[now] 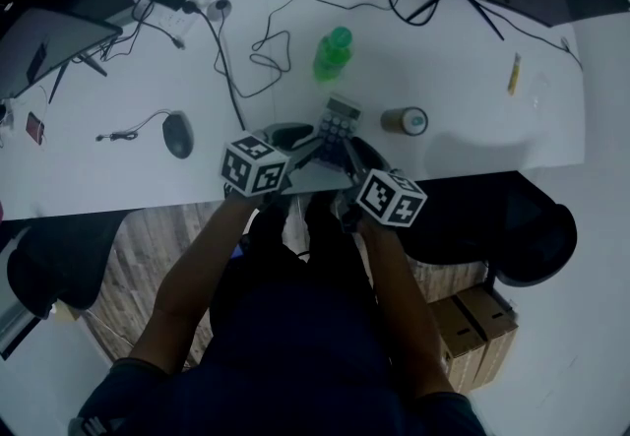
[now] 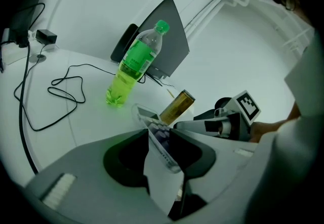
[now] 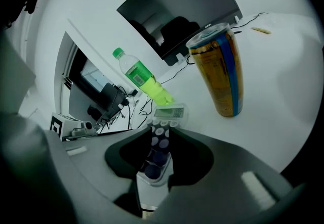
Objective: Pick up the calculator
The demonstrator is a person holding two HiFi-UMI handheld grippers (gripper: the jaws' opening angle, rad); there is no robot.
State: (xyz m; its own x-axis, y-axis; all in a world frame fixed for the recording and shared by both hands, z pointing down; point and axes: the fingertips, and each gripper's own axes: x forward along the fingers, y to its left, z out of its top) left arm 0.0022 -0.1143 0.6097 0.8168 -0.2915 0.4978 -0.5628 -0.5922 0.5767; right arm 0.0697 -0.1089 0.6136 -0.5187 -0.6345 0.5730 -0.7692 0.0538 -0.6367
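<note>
2 down-tilted tools, left gripper and right gripper, clamp calculator.

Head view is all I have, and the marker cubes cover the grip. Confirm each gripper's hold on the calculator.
Observer: The left gripper view shows the left gripper shut on the calculator, pinching it edge-on.
Operator: Now report the right one.
Observer: The right gripper view shows the right gripper shut on it too, with the keys and display facing that camera.
Operator: Describe the can from the side.
Observer: The can stands upright, gold with a blue stripe.
</note>
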